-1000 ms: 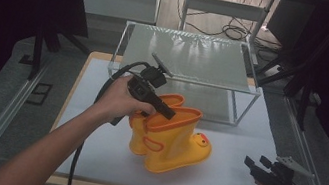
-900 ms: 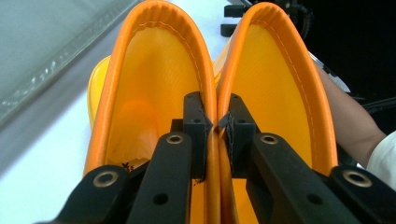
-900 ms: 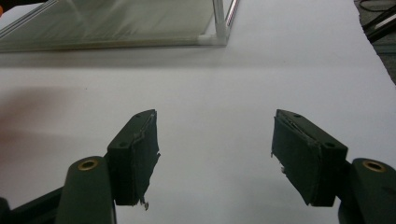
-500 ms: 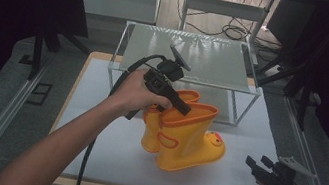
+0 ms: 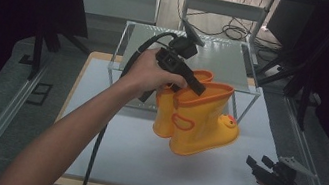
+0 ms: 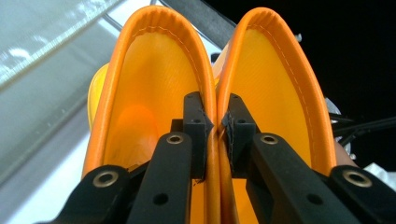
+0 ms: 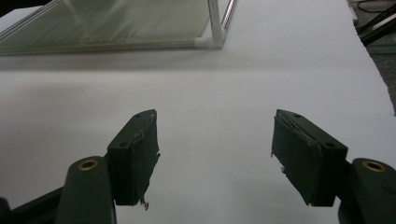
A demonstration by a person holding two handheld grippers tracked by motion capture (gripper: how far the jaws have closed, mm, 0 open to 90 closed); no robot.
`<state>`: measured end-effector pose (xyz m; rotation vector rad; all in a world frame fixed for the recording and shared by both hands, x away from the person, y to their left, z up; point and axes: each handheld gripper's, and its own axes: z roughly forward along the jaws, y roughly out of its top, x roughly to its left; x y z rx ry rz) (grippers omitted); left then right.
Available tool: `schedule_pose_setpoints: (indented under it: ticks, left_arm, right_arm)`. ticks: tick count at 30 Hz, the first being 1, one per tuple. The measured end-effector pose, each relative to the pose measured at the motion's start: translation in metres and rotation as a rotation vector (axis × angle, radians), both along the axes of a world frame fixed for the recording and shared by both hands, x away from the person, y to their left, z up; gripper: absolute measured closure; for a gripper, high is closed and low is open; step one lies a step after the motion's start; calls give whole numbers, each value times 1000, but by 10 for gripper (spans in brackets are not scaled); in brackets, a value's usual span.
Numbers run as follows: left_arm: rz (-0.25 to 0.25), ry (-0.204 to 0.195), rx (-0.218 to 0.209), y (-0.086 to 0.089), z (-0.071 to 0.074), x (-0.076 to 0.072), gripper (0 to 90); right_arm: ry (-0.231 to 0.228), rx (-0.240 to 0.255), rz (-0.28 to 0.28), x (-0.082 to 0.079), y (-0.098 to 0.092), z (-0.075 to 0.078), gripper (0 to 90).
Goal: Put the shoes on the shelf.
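Observation:
A pair of yellow rubber boots (image 5: 198, 121) with orange rims and a duck face on the toe hangs in the air above the white table (image 5: 118, 145). My left gripper (image 5: 194, 83) is shut on the two boots' touching rims, one jaw inside each boot opening (image 6: 217, 128). The boots tilt, toes toward the right. My right gripper (image 5: 258, 165) rests low at the table's front right corner, held in a hand, its jaws open wide with nothing between them (image 7: 215, 158).
A clear glass-walled box (image 5: 199, 53) with a white frame stands at the back of the table, just behind the lifted boots; its corner post (image 7: 215, 28) shows in the right gripper view. Metal rails run along both table sides. Cables lie on the floor behind.
The left gripper has lifted the pair of boots off the table and carried them up and to the right, toward the glass box. The right gripper has stayed in place.

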<state>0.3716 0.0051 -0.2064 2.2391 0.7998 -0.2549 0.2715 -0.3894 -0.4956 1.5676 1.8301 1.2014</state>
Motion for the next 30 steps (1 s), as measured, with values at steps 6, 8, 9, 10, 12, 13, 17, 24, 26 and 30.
schedule_pose_setpoints:
  ticks: [6,8,9,10,12,13,17,24,26,30]
  left_arm:
    - [7,-14,-6,-4,13,3,820]
    - [9,-12,-11,-4,15,4,820]
    - [7,-8,-16,-4,15,4,820]
    - [8,-10,-16,-4,17,5,820]
    - [11,-11,-24,-4,20,6,820]
    - [14,-14,-29,-4,22,6,820]
    - [23,-13,-45,-3,34,11,820]
    - [74,-26,-62,1,59,24,820]
    - [98,-29,-58,3,64,30,820]
    - [149,-45,-47,5,71,41,821]
  right_arm:
    - [-3,7,-6,0,-2,0,316]
    - [-3,6,-5,0,-2,0,316]
    - [-4,5,-4,0,-2,0,316]
    - [0,10,-6,0,-2,0,316]
    - [-2,6,-5,0,-2,-1,316]
    - [0,6,-5,0,-1,-1,316]
    - [1,7,-5,1,-1,-1,316]
    - [1,15,-14,-1,-4,0,316]
    - [-1,15,-14,-1,-5,1,316]
    - [-1,17,-16,-1,-6,1,316]
